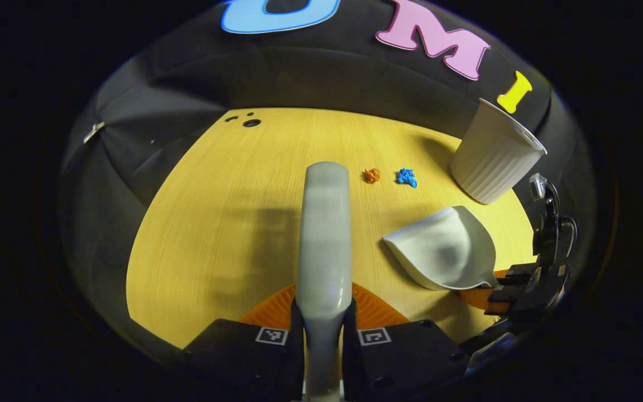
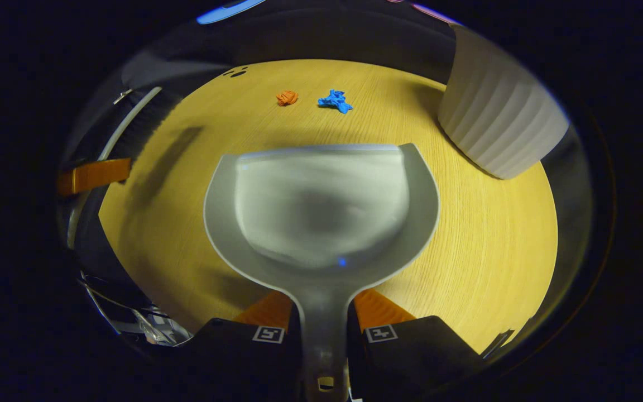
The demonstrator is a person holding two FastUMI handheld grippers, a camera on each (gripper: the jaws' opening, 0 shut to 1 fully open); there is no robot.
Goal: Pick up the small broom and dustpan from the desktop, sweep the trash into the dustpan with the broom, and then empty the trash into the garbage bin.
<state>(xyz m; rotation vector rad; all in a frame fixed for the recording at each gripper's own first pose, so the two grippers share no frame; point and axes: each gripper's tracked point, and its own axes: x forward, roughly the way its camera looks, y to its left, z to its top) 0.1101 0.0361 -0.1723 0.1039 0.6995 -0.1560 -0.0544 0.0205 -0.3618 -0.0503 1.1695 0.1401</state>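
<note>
In the left gripper view, the left gripper [image 1: 324,329] clamps one grey plastic broom handle [image 1: 324,234] at centre. Two crumpled paper scraps, one orange [image 1: 372,175] and one blue [image 1: 406,177], lie right of it. One white ribbed garbage bin [image 1: 494,153] stands upper right. In the right gripper view, the right gripper [image 2: 324,332] grips one grey plastic dustpan [image 2: 321,206] at centre.
</note>
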